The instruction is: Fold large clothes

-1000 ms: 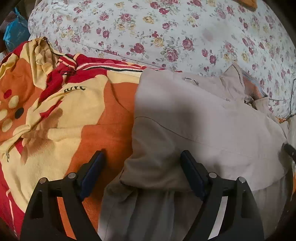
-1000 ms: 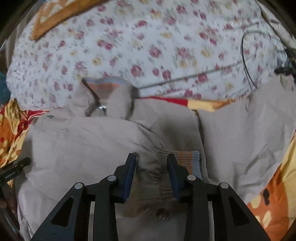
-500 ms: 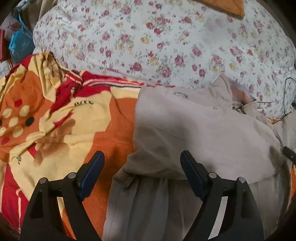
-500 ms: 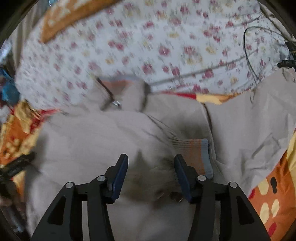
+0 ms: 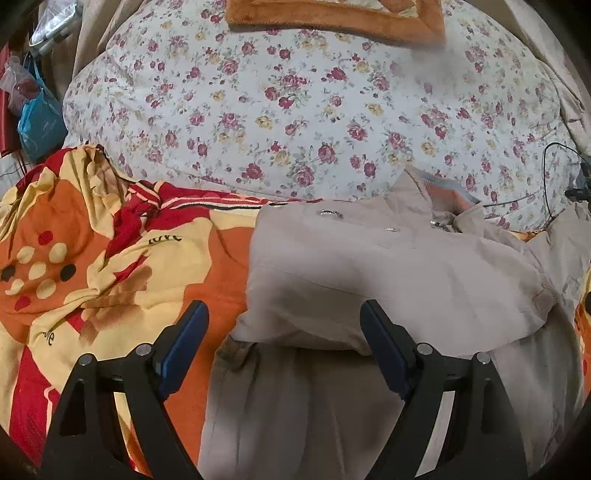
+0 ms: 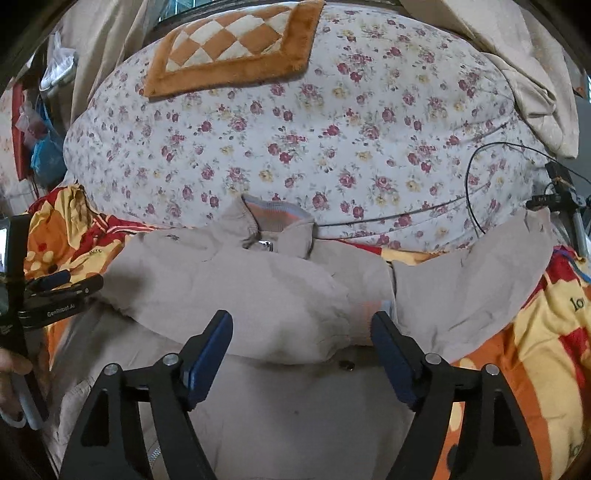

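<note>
Left wrist view: left tool [image 5: 282, 325] was released, jaws spread wide, nothing between the pads; it hovered above the near left part of the beige jacket [image 5: 388, 273]. Jacket lay on the orange-yellow-red blanket [image 5: 110, 258] on the bed, left sleeve folded across the body, fold edge just ahead of the right finger. Collar with the orange-grey knit lining [image 5: 443, 188] pointed toward the floral quilt [image 5: 295, 110] behind it. Two small metal snaps [image 5: 330, 213] showed near the shoulder. Orange plush mat [image 5: 332, 18] sat on top of the quilt at the far edge. Blue bag [image 5: 38, 122] hung at far left. Right wrist view: right tool [image 6: 301, 332] was opening, jaws already wide, pads not touching cloth; the folded sleeve with its striped knit cuff [image 6: 373, 308] lay on the jacket [image 6: 240, 280] below and just ahead of the fingers, cuff close to the right finger. Collar [image 6: 277, 218] stood up at the zipper. The other side of the jacket spread flat to the right over the blanket [image 6: 535, 332]. Checkered orange mat [image 6: 236, 48] on the quilt [image 6: 332, 147]. Left tool body [image 6: 59, 291] visible at the left edge, a hand [image 6: 11, 373] under it. Black cable [image 6: 476, 192] ran over the quilt at right.
</note>
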Demonstrator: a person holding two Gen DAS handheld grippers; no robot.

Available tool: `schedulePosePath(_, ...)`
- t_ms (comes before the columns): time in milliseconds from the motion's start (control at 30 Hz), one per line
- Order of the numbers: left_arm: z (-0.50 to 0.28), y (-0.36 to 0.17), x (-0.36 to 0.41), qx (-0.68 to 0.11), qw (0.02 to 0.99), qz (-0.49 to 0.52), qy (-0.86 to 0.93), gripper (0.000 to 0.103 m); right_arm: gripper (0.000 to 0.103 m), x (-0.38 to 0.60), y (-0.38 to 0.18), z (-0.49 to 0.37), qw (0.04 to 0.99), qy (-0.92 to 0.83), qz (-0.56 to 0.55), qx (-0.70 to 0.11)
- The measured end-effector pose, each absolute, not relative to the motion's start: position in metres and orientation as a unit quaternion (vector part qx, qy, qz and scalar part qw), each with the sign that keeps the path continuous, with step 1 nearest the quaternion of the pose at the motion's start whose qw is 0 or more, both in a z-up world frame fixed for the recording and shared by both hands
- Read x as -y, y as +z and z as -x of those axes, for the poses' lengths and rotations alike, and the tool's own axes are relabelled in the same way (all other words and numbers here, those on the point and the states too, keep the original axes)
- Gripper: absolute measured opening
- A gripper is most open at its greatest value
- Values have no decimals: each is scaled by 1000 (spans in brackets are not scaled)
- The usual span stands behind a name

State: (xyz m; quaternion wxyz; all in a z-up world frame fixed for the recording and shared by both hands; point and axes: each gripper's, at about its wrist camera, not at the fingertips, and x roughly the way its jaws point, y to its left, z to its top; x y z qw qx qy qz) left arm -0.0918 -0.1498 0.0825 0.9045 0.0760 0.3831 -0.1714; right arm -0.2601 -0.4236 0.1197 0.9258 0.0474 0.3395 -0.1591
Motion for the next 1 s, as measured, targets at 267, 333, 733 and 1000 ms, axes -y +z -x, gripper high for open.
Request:
schedulePosePath(267,91,77,152,-384,904,-77,-170,84,78,446,92,249,908,-148,-124,-371)
schedulePosePath(333,90,76,153,-388,902,-78,-171,84,79,451,86,247,903,-154,-130,-381)
schedulePosePath(733,86,68,157,-397,899,-83,-165,84,80,446,71,236,887,-157,-110,-420)
schedulePosePath(1000,87,65,160,-399,898,-91,-164,84,80,441,59,228,874,-150,-93,-453)
